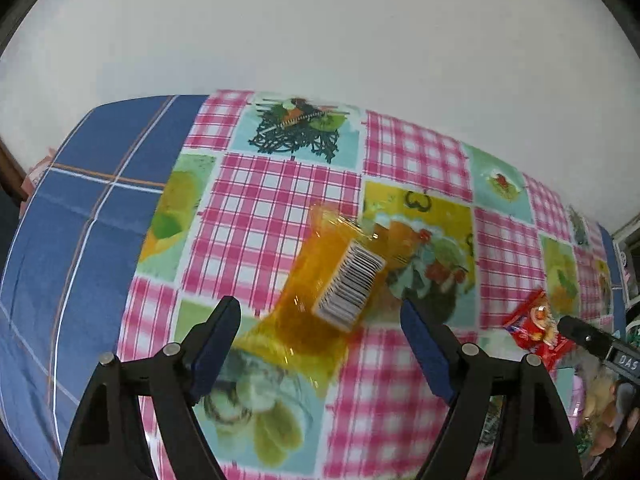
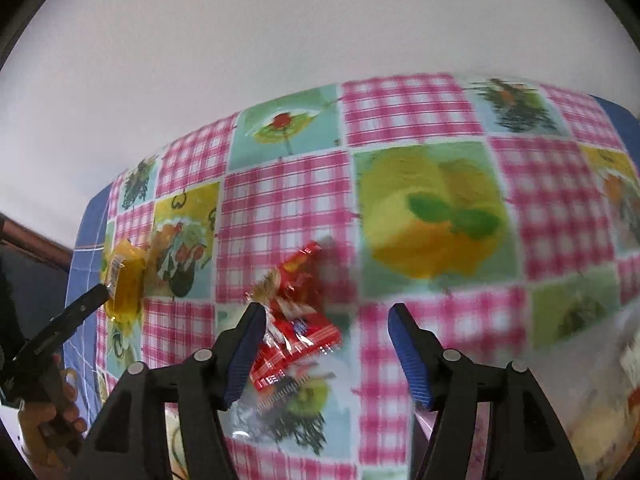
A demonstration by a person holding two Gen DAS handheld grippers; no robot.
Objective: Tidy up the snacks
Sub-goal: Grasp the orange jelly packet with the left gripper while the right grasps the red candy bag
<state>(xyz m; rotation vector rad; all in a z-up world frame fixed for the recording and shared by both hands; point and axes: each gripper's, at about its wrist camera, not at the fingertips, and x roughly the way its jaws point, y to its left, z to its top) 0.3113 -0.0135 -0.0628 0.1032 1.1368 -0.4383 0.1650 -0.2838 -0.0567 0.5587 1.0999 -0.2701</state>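
An orange clear-wrapped snack pack [image 1: 320, 300] with a white barcode label lies on the patterned tablecloth, just ahead of my open, empty left gripper [image 1: 320, 308]. It also shows at the left in the right wrist view [image 2: 124, 284]. A red snack packet [image 2: 296, 328] lies ahead of my open, empty right gripper [image 2: 324, 312], close to its left finger [image 2: 244, 348]. The red packet also shows at the right in the left wrist view [image 1: 536, 328], beside the other gripper's black finger [image 1: 588, 336].
The table carries a pink-check and fruit-print cloth [image 1: 280, 200] over a blue plaid one [image 1: 80, 216]. A white wall stands behind. A clear bag with pale snacks [image 2: 600, 400] sits at the right. More wrapped items [image 1: 596, 412] lie at the right edge.
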